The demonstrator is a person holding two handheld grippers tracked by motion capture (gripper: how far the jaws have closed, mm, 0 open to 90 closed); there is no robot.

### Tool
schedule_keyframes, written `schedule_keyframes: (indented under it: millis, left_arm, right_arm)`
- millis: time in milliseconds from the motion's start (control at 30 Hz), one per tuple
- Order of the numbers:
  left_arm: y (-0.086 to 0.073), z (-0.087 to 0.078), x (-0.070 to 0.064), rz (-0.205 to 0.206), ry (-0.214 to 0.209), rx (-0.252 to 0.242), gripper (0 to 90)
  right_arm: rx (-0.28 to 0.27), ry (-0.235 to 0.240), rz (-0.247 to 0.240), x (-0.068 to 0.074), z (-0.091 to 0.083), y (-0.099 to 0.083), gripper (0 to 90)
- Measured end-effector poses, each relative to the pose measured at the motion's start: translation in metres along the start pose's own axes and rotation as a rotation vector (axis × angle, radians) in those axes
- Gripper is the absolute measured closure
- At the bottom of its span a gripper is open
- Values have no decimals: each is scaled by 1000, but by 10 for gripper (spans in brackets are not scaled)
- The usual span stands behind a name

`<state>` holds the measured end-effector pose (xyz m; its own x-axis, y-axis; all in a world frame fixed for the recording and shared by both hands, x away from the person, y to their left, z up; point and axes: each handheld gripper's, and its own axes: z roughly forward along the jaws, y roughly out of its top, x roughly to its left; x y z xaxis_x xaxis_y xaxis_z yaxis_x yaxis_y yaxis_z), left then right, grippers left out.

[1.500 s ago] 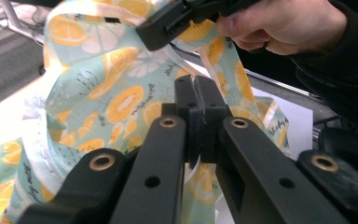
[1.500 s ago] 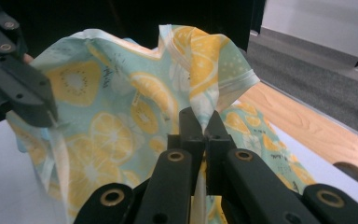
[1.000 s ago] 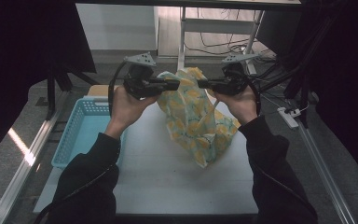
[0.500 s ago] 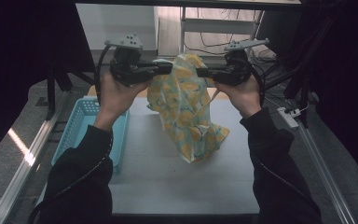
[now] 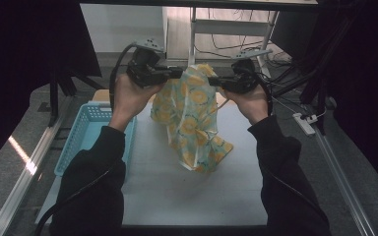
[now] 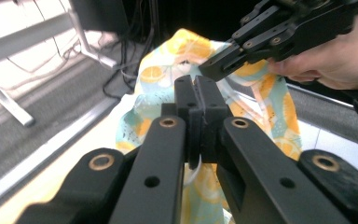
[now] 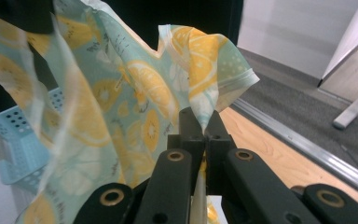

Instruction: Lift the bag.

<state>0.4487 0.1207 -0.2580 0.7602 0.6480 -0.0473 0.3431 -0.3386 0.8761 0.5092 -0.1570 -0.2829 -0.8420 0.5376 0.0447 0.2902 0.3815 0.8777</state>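
Your left tool (image 5: 177, 73) and right tool (image 5: 215, 80) each pinch the cloth (image 5: 192, 123); it's light and limp, so grip hems.

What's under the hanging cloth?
Under the cloth, the white table; its lowest fold seems to touch there. The strip behind the cloth is covered. Blue basket sits beside it.

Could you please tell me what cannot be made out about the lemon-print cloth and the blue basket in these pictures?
- Lemon-print cloth: its full shape; it hangs bunched in folds in the high view, and the frame edges cut it off in both gripper views.
- Blue basket: its inside; the person's left forearm covers part in the high view, and the cloth hides most in the right gripper view.
- Left gripper and right gripper: how much hem they pinch; the closed jaws cover it.
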Motion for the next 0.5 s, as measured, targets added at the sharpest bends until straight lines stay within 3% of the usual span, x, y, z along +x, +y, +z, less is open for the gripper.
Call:
schedule_keyframes:
  millis: [233, 500]
  left_arm:
    - [-16, 34, 12, -36, -15, 47, 894]
    - [-23, 51, 16, -53, -30, 62, 883]
  right_arm:
    - [31, -26, 19, -10, 19, -18, 891]
    - [45, -22, 38, -13, 30, -29, 884]
